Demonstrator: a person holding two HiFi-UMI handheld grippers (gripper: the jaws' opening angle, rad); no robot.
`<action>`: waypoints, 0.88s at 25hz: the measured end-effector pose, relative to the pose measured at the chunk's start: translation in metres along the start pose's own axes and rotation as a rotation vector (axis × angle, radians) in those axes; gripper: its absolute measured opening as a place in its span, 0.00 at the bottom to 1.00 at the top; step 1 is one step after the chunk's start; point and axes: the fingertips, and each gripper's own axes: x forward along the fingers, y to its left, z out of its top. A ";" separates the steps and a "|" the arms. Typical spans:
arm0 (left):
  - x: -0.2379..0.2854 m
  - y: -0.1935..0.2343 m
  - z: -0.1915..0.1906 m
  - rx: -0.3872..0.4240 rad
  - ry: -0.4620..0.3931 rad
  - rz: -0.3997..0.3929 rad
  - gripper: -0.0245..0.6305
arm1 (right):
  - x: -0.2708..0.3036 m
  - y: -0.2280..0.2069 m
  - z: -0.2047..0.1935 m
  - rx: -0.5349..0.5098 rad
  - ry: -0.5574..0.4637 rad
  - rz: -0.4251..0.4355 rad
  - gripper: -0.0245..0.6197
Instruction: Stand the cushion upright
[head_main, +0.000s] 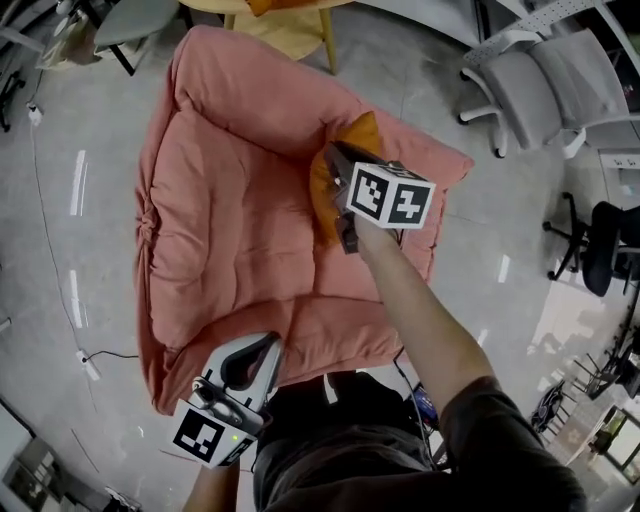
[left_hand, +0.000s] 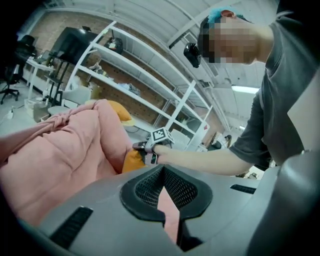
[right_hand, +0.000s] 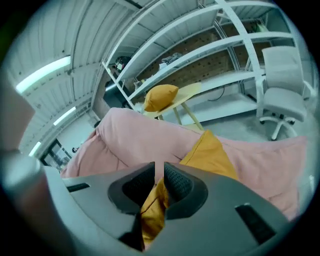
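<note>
With its jaws narrowed on a fold of the orange cushion (right_hand: 212, 155), the right hand-held gripper (right_hand: 158, 174) holds it at the pink lounger's (head_main: 220, 200) far side, evidently to stand it, while the left hand-held gripper (left_hand: 161, 172) (clamped on the lounger's near edge) steadies it.

Grey left gripper (left_hand: 163, 171), right gripper (right_hand: 158, 170), black-white marker cubes (head_main: 392, 196); dark grey T-shirt (head_main: 500, 450)

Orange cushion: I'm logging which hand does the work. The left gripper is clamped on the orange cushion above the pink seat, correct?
Not the left. The right gripper is clamped on the orange cushion above the pink seat. The right gripper view shows orange fabric pinched between its jaws.
</note>
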 end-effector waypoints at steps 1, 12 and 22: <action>-0.001 0.005 0.000 -0.003 -0.001 0.006 0.05 | 0.014 0.011 0.003 0.026 -0.003 0.065 0.13; 0.017 0.012 0.007 -0.009 -0.011 -0.010 0.05 | 0.037 0.059 0.009 -0.043 -0.006 0.308 0.13; 0.045 -0.048 0.016 0.077 -0.037 -0.108 0.05 | -0.104 0.039 0.039 -0.151 -0.130 0.321 0.13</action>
